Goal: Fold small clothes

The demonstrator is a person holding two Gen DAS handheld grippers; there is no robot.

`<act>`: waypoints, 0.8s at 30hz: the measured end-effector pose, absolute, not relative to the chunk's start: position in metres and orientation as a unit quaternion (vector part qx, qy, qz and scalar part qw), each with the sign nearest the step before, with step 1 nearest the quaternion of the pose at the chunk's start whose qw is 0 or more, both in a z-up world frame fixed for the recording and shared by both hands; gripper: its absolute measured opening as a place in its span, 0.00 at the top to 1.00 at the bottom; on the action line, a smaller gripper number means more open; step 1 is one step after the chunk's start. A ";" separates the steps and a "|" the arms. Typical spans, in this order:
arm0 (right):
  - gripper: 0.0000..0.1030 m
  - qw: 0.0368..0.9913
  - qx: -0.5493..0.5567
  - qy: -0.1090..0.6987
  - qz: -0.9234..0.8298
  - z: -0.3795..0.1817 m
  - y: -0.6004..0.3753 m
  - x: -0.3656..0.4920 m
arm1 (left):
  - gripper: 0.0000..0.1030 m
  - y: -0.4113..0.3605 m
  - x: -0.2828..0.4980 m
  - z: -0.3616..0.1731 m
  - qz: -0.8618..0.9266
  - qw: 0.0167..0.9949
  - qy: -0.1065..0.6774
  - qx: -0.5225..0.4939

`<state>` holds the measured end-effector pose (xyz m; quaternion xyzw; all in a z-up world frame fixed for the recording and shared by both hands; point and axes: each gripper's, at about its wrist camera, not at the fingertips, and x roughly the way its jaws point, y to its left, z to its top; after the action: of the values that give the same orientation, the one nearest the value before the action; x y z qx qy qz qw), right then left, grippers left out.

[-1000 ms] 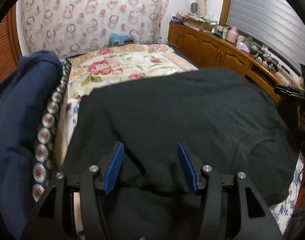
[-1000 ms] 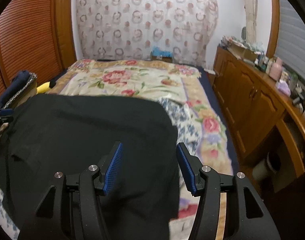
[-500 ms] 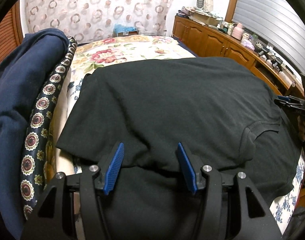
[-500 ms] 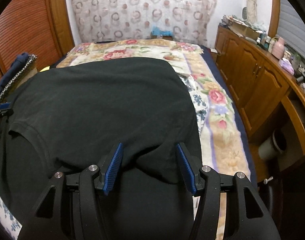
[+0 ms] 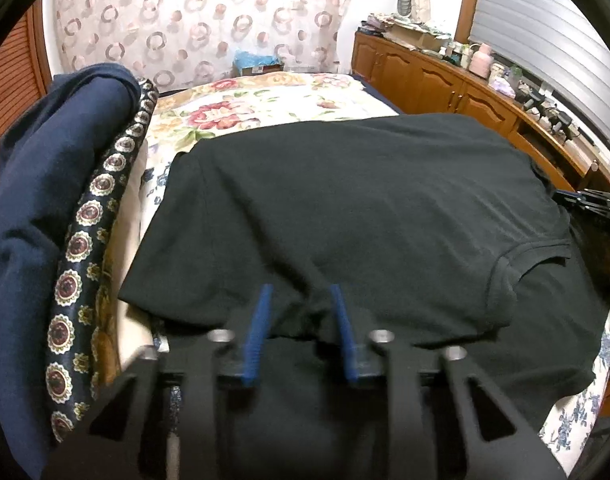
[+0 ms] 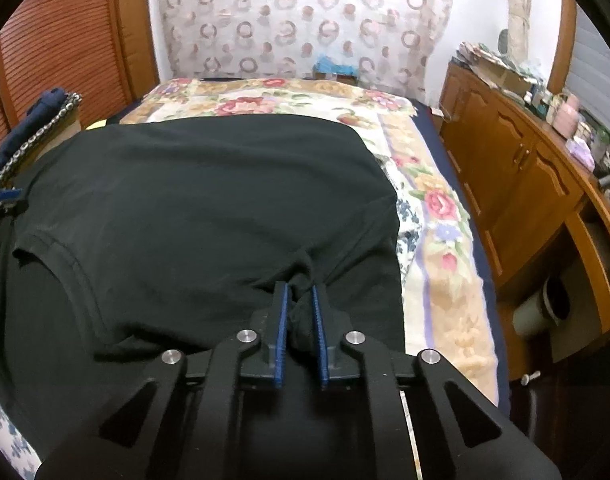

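A black T-shirt point(image 5: 365, 200) lies spread on the bed, its collar point(image 5: 517, 256) at the near right. My left gripper point(image 5: 301, 292) is closing on the shirt's near edge, and the fabric puckers between its blue pads. In the right wrist view the same T-shirt point(image 6: 205, 200) fills the left and middle, with the collar point(image 6: 65, 256) at the left. There my right gripper point(image 6: 299, 286) is shut on a bunched fold of the shirt's near edge. Each gripper shows at the other view's side edge.
A navy garment point(image 5: 33, 200) and a medallion-patterned cloth point(image 5: 89, 220) are piled left of the shirt. The floral bedspread point(image 5: 265, 104) stretches behind it to a curtain. Wooden cabinets point(image 6: 525, 184) run along the right, with a grey pot point(image 6: 545, 304) on the floor beside the bed.
Both grippers stood open over the shirt's near edge. Now both have narrowed on it, and the fabric is gathered between the pads. The right gripper also sank a little.
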<state>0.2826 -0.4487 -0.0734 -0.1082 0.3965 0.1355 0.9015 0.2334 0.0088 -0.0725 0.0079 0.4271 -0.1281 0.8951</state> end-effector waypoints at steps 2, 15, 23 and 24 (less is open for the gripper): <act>0.94 0.908 -0.112 0.381 0.131 -0.068 -0.449 0.279 | 0.96 0.009 0.233 -0.070 -0.132 0.897 0.423 0.010; 0.95 0.946 -0.101 0.283 0.124 -0.015 -0.459 0.259 | 0.99 0.015 0.213 -0.017 -0.128 0.934 0.335 0.011; 0.95 0.951 -0.112 0.257 0.126 0.006 -0.458 0.232 | 0.99 0.016 0.190 -0.005 -0.130 0.940 0.316 0.014; 0.95 0.952 -0.113 0.256 0.126 0.007 -0.458 0.228 | 0.99 0.017 0.186 -0.004 -0.131 0.940 0.314 0.014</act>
<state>0.2276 -0.4579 0.0073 -0.1125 0.2558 0.1261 0.9518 0.1856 0.0168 -0.0038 0.0138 0.3136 -0.1307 0.9404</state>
